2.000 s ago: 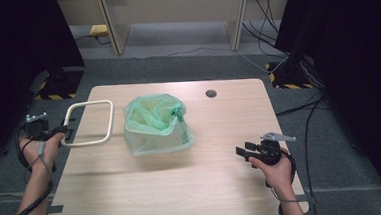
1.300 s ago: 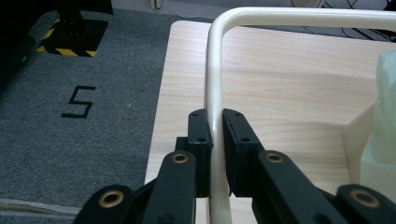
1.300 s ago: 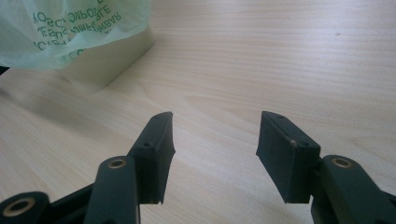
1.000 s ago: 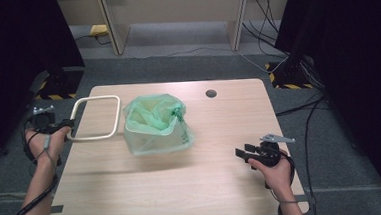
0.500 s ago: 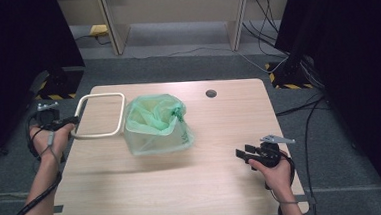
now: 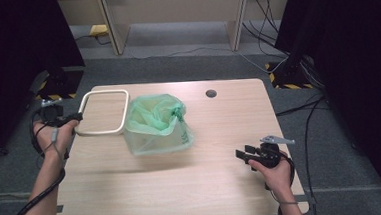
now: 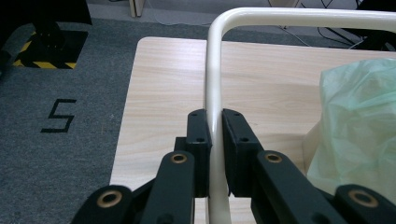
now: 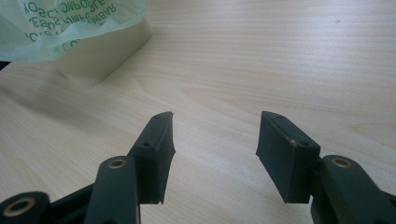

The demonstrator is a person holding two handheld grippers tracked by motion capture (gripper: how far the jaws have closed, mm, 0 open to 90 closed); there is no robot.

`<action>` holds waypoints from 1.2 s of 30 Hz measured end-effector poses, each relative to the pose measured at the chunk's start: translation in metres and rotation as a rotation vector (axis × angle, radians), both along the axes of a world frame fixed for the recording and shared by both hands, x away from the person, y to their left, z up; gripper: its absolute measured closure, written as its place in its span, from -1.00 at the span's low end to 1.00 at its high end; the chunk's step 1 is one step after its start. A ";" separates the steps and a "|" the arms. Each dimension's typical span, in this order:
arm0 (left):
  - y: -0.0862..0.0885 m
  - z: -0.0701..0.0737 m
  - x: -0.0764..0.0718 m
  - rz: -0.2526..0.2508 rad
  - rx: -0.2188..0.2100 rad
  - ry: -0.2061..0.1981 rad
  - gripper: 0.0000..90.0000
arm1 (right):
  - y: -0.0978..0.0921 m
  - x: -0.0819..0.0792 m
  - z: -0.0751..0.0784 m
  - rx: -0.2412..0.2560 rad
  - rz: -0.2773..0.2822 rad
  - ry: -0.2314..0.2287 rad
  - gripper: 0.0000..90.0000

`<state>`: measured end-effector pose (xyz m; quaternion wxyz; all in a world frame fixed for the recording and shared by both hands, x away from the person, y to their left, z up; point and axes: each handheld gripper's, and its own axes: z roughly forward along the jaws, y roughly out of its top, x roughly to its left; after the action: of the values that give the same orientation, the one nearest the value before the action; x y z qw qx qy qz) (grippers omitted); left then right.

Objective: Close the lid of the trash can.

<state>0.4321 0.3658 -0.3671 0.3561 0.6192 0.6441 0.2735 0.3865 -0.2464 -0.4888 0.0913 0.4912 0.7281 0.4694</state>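
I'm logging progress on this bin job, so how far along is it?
Done: the green bag already sits in the small bin, its top draped over the rim. In hand: the left gripper is clamped on the cream ring frame, held beside the bin. Left, probably: setting the frame over the bag. The right gripper waits open, empty.

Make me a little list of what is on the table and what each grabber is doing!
left gripper: shut on the cream frame, holding it at the table's left edge
right gripper: open, holding nothing, low over the wood
bin: small cream one, mid-table
green bag: lines the bin, puffed up over its top
frame and bin: close together; touching or not, cannot tell
table: light wood, with a dark round hole near the far edge
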 end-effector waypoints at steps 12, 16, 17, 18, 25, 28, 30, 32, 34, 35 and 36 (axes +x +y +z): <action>-0.010 0.006 0.005 -0.021 0.001 -0.006 0.81 | -0.001 0.000 0.001 -0.002 0.000 0.000 0.03; -0.013 0.008 0.006 -0.027 0.003 -0.006 0.81 | 0.000 0.000 0.000 -0.002 0.000 0.001 0.03; -0.014 0.008 0.006 -0.028 0.004 -0.006 0.81 | 0.000 0.000 0.000 -0.003 0.001 0.001 0.03; -0.014 0.008 0.006 -0.029 0.003 -0.006 0.81 | 0.000 0.000 0.000 -0.002 0.001 0.001 0.03; -0.019 0.010 0.009 -0.038 0.003 -0.007 0.81 | 0.002 0.001 0.000 -0.004 0.004 0.002 0.03; -0.021 0.010 0.010 -0.043 0.005 -0.006 0.81 | 0.002 0.000 0.000 -0.004 0.003 0.003 0.03; -0.023 0.010 0.010 -0.045 0.003 -0.008 0.81 | 0.001 0.000 0.000 -0.004 0.003 0.003 0.03; -0.024 0.010 0.011 -0.051 0.000 -0.008 0.81 | 0.001 0.000 0.000 -0.003 0.003 0.002 0.03; -0.025 0.010 0.011 -0.052 0.000 -0.009 0.81 | 0.001 0.000 0.000 -0.004 0.003 0.003 0.03; -0.026 0.010 0.011 -0.053 -0.002 -0.009 0.81 | 0.001 -0.001 0.000 -0.002 0.002 0.006 0.03; -0.027 0.010 0.012 -0.055 0.000 -0.008 0.81 | 0.000 -0.001 -0.001 -0.003 0.003 0.003 0.03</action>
<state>0.4437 0.3388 -0.3568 0.3660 0.6355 0.6255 0.2663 0.3859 -0.2459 -0.4897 0.0901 0.4907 0.7296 0.4678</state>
